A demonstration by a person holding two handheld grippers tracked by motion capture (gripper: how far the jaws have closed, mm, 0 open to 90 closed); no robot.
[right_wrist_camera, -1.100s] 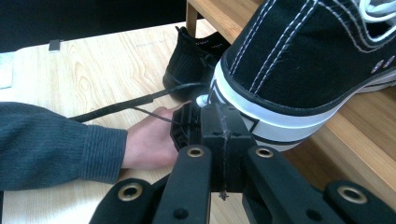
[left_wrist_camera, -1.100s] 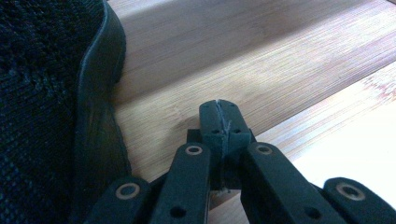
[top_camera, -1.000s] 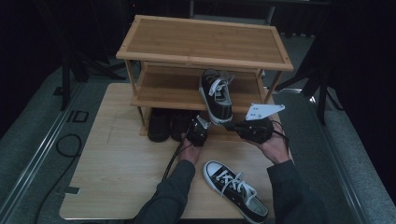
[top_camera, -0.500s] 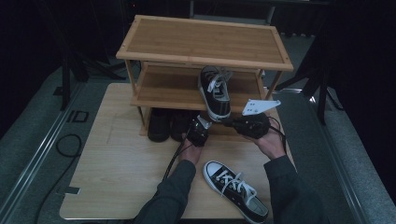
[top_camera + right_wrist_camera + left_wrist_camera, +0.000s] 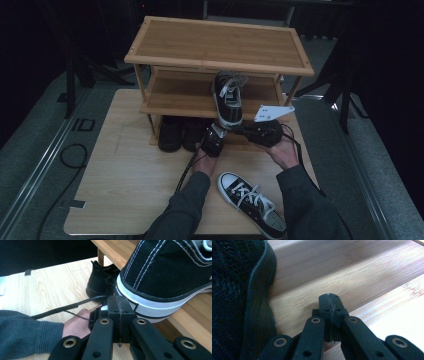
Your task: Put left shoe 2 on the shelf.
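Note:
A black-and-white sneaker (image 5: 227, 98) (image 5: 170, 277) stands on the middle shelf of a bamboo shoe rack (image 5: 218, 43), its heel jutting over the front edge. My right gripper (image 5: 240, 129) (image 5: 119, 302) is shut with nothing in it, and its tips sit at the white rubber of that heel. My left gripper (image 5: 216, 132) (image 5: 329, 299) is shut and empty, low over the bottom shelf (image 5: 352, 270), with a black shoe (image 5: 234, 297) just to its left. The matching sneaker (image 5: 252, 202) lies on the table near the person's right forearm.
Two black shoes (image 5: 170, 133) (image 5: 193, 134) stand side by side at the left of the bottom shelf. The rack stands on a pale wooden board (image 5: 120, 180) ringed by grey carpet. Gripper cables (image 5: 184, 172) trail back along the left forearm (image 5: 27, 327).
My right gripper has moved left and forward to the sneaker's heel. The sneaker has slid slightly deeper onto the middle shelf. The left gripper has barely moved.

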